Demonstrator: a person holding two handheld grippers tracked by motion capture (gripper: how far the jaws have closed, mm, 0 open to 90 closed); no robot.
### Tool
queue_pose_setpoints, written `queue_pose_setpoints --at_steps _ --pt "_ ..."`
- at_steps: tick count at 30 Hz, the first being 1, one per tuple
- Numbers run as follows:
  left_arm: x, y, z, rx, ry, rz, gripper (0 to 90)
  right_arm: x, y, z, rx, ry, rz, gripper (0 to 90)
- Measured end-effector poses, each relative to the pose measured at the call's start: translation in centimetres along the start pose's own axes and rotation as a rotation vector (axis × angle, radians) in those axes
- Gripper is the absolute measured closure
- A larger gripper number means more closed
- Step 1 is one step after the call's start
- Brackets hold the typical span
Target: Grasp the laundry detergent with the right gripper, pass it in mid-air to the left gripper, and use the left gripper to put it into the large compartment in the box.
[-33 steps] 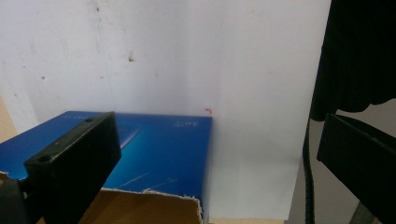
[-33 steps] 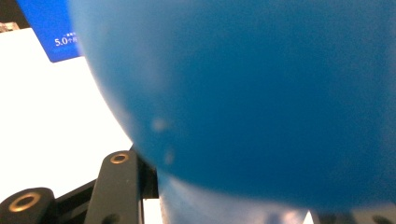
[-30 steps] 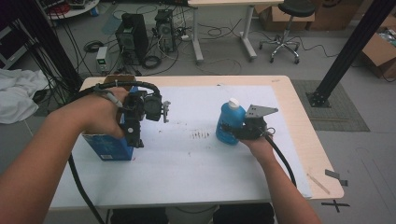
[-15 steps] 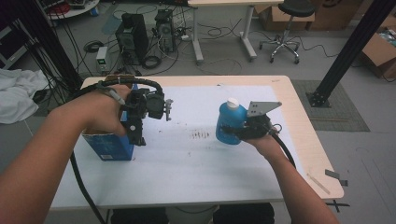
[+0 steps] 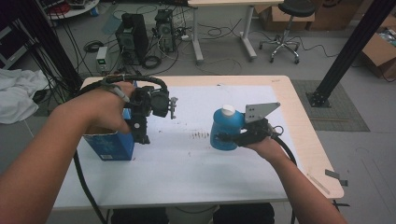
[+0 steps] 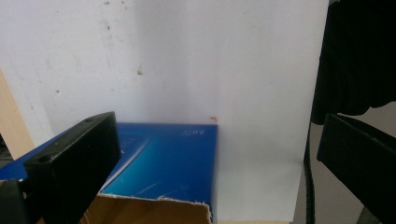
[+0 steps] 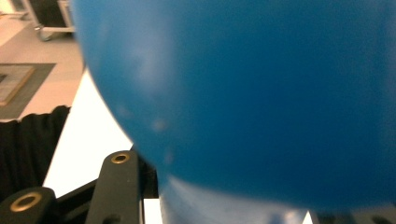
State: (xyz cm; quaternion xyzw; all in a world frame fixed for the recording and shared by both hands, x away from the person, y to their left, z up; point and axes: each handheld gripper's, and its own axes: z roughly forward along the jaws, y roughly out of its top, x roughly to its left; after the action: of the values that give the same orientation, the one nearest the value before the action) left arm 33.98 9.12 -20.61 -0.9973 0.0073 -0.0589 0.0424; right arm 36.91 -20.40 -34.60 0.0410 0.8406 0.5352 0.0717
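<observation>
Blue bottle (image 5: 225, 130) with white cap, upright on the white sheet (image 5: 187, 154) right of centre, clamped low on its body by the right gripper (image 5: 223, 138). Left gripper (image 5: 140, 133) spread wide, gripping nothing, above the open blue box (image 5: 109, 147). Probably destined for that box; carry and placing both left.

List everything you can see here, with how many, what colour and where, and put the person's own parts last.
bottle: 1, blue with white cap, upright on the table's right half, between the right gripper's jaws
box: 1, blue cardboard, top open, table's left side
table: 1, light wood with white sheet
computer towers: 2, black, floor behind table
stool: 1, black, far floor
cloth: 1, white, floor at left
left gripper: 1, black, open, over the box
right gripper: 1, black, on the bottle
forearms: 2, from the bottom edge
</observation>
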Motion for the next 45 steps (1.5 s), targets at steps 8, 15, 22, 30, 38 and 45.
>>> queue_pose_setpoints --at_steps 8,15,22,30,38,45 --pt "-0.1 1.0 -0.1 -0.006 -0.002 0.015 0.1 1.3 1.2 2.2 -0.017 0.076 -0.047 47.6" --pt "-0.3 1.4 -0.2 -0.010 -0.002 0.021 0.1 2.3 1.7 4.5 -0.010 0.115 -0.076 47.6" --pt "-0.4 1.9 0.0 -0.015 -0.006 0.029 0.1 3.0 2.0 6.9 -0.009 0.161 -0.084 47.7" --pt "-0.6 2.4 0.2 -0.014 -0.010 0.038 0.1 3.2 2.3 8.8 -0.013 0.191 -0.073 47.7" --pt "-0.6 2.7 0.7 -0.024 -0.022 0.040 0.1 3.1 2.4 10.4 -0.020 0.201 -0.059 47.6" --pt "-0.9 2.9 1.8 -0.034 -0.041 0.034 0.1 3.4 2.3 11.7 -0.019 0.214 -0.057 47.6"
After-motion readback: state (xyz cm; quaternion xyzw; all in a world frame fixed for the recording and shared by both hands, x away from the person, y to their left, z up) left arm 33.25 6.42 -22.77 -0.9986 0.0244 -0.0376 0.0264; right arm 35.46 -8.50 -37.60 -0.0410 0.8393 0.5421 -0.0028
